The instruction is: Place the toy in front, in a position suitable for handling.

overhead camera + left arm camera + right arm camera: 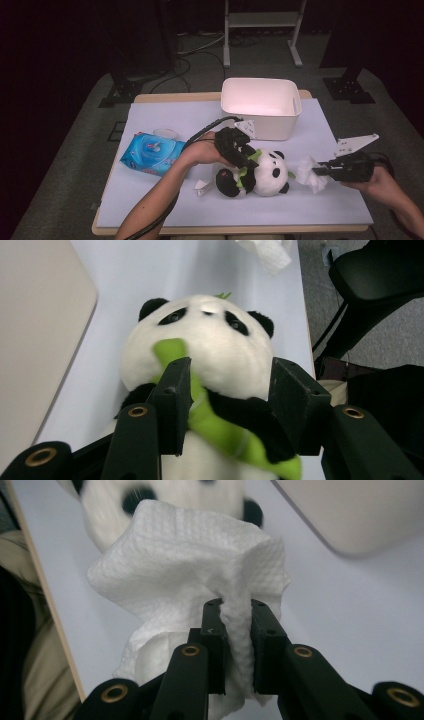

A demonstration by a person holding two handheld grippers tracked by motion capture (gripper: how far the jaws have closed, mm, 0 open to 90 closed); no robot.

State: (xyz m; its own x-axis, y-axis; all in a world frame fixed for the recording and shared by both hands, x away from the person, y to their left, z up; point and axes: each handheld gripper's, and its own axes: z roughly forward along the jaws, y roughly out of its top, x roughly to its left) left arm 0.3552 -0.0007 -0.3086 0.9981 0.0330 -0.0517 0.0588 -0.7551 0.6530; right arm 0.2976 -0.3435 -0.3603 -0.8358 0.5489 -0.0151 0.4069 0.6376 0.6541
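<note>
White paper towel point(195, 565), crumpled, pinched tight in right tongs point(235, 625), just beside plush panda point(260, 173). Panda lies on worktop point(165, 205) before white bin point(260, 107); left tongs point(227, 395) straddle its bamboo, parted, not pressing.

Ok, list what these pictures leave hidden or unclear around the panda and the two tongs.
- High view: the left tongs cover the panda plush at its middle.
- Left gripper view: the panda's legs are cut off by the bottom edge, and whether the pads press it is unclear.
- Right gripper view: the paper towel hides most of the blurred panda.
- High view: the wet wipes pack print is too small to read.
</note>
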